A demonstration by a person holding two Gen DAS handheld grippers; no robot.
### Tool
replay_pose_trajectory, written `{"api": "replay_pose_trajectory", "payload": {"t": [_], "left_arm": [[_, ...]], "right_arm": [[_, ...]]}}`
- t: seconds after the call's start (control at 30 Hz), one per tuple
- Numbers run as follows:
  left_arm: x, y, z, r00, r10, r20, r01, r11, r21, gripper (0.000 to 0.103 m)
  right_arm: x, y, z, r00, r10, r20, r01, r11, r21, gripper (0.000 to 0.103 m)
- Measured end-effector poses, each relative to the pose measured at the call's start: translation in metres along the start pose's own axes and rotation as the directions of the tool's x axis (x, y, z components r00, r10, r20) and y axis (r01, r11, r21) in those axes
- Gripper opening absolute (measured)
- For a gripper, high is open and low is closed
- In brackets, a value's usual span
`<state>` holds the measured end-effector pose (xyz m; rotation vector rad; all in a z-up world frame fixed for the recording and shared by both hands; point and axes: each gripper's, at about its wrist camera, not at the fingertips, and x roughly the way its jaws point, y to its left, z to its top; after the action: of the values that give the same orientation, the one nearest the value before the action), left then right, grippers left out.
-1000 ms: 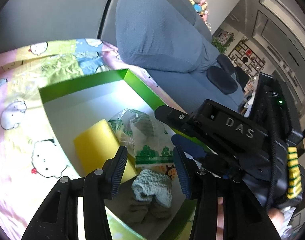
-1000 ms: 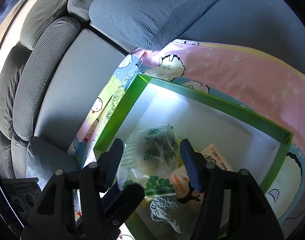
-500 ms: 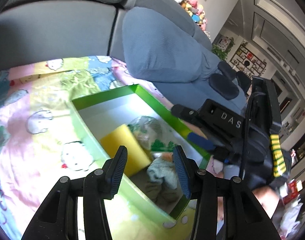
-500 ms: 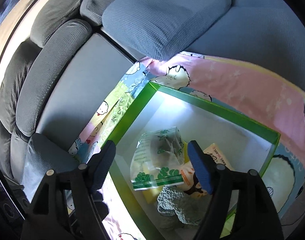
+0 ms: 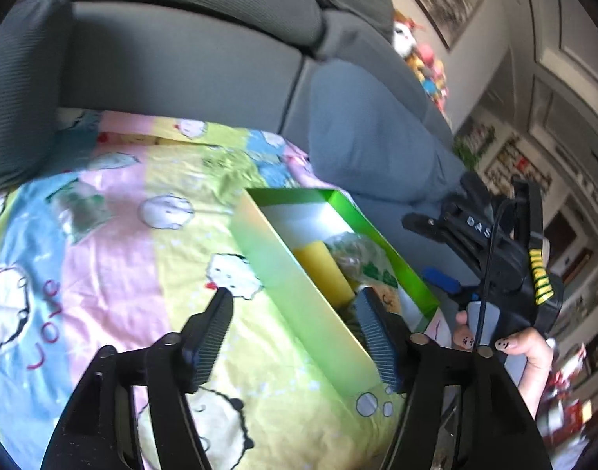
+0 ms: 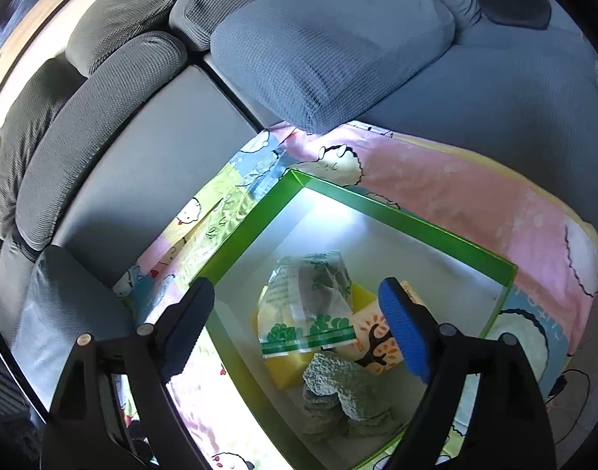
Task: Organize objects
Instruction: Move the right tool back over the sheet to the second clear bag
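A green-rimmed box [image 6: 400, 217] with a white inside sits on a cartoon-print blanket [image 5: 114, 243]. Inside lie a clear plastic bag with green print [image 6: 310, 305], a yellow sponge [image 6: 285, 370], a grey-green knitted cloth [image 6: 338, 387] and an orange tree-print packet [image 6: 375, 338]. My right gripper [image 6: 297, 329] hovers over the box with its jaws opening; the bag lies below them, untouched. My left gripper [image 5: 295, 333] hangs above the box's near wall [image 5: 299, 286], jaws opening, gripping nothing. In the left wrist view, a hand [image 5: 514, 348] holds the right gripper [image 5: 430, 252] beyond the box.
The blanket covers a grey sofa seat [image 6: 150, 164]. A blue-grey cushion [image 6: 330, 39] rests behind the box, with sofa back cushions [image 5: 189, 11] further behind. Shelves and soft toys [image 5: 424, 62] stand in the room at the far right.
The right jaws have widened and lifted off the plastic bag, which now lies in the box. The left gripper has pulled back and leftward out of the box, and its jaws have widened.
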<state>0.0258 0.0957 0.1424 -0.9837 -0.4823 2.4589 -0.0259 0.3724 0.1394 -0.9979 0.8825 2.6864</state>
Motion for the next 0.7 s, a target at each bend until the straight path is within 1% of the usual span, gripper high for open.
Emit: {"api": "replay_pose_trajectory", "payload": {"t": [0.1,0.17,0.2,0.33,0.4,0.47,0.5,0.53,0.57,0.63,0.7], "left_arm": [[-0.016,0.012,-0.001,0.998,0.031,0.047,-0.03,0.999,-0.042,0.071],[-0.027,0.024,-0.003,0.996,0.045,0.082,-0.037,0.995,-0.091,0.073],[-0.03,0.029,-0.004,0.994,0.059,0.095,-0.048,0.992,-0.113,0.076],[-0.041,0.048,-0.003,0.98,0.148,0.133,-0.124,0.977,-0.175,0.077],[-0.048,0.059,-0.003,0.973,0.164,0.165,-0.125,0.967,-0.223,0.077],[-0.056,0.07,-0.003,0.967,0.168,0.192,-0.112,0.956,-0.272,0.077],[-0.06,0.076,-0.004,0.965,0.176,0.197,-0.113,0.95,-0.292,0.077],[-0.062,0.08,-0.005,0.962,0.187,0.197,-0.122,0.945,-0.302,0.077],[-0.064,0.084,-0.006,0.958,0.212,0.195,-0.144,0.939,-0.313,0.077],[-0.068,0.092,-0.007,0.947,0.259,0.188,-0.189,0.926,-0.327,0.077],[-0.068,0.102,-0.008,0.934,0.315,0.168,-0.243,0.905,-0.349,0.077]], "right_arm": [[-0.004,0.007,-0.002,1.0,0.013,0.009,-0.013,1.0,-0.021,0.093],[-0.007,0.013,-0.004,1.0,0.017,0.015,-0.016,0.999,-0.039,0.094],[-0.008,0.016,-0.005,1.0,0.018,0.018,-0.017,0.998,-0.054,0.095],[-0.01,0.03,-0.01,0.999,0.022,0.023,-0.02,0.994,-0.105,0.096],[-0.012,0.039,-0.013,0.999,0.044,0.019,-0.042,0.99,-0.131,0.096],[-0.013,0.047,-0.017,0.995,0.102,0.003,-0.1,0.984,-0.144,0.096],[-0.013,0.054,-0.02,0.987,0.158,-0.012,-0.158,0.975,-0.154,0.096],[-0.013,0.057,-0.022,0.982,0.188,-0.021,-0.189,0.969,-0.16,0.097],[-0.012,0.065,-0.026,0.973,0.226,-0.037,-0.229,0.958,-0.171,0.097],[-0.007,0.079,-0.033,0.963,0.262,-0.059,-0.269,0.944,-0.194,0.098],[0.002,0.094,-0.04,0.954,0.285,-0.094,-0.299,0.928,-0.22,0.099]]}}
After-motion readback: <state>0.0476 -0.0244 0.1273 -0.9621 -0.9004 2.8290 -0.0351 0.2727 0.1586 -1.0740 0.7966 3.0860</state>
